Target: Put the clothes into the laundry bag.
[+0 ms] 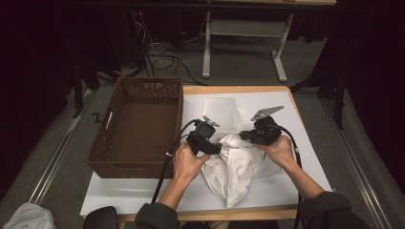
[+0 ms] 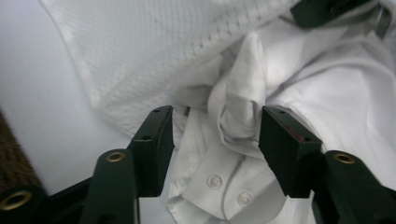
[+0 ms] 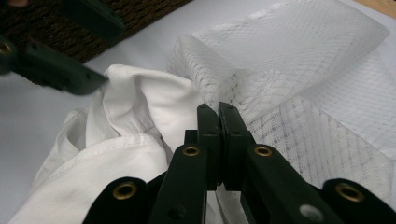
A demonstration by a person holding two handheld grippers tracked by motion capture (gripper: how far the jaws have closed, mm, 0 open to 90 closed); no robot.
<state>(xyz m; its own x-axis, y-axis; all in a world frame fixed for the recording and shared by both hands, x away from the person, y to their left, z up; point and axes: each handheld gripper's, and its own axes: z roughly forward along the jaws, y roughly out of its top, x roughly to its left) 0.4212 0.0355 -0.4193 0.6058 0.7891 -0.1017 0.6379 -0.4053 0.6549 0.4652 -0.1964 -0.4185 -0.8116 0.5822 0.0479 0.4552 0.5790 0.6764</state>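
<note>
White-topped table [image 1: 296,157] holds a brown wicker basket [image 1: 114,143], empty, far left; left gripper [image 2: 215,135] gapes around a crumpled shirt [image 2: 233,112], right gripper [image 3: 218,116] pinches mesh bag [image 3: 289,79].

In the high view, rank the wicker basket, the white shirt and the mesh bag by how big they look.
1. Wicker basket, clearly largest.
2. White shirt.
3. Mesh bag, though the shirt partly covers it, so this is unsure.

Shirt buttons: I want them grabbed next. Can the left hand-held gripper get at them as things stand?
Probably yes: the left hand-held gripper is open, with the buttons bare just below a fold of shirt.
</note>
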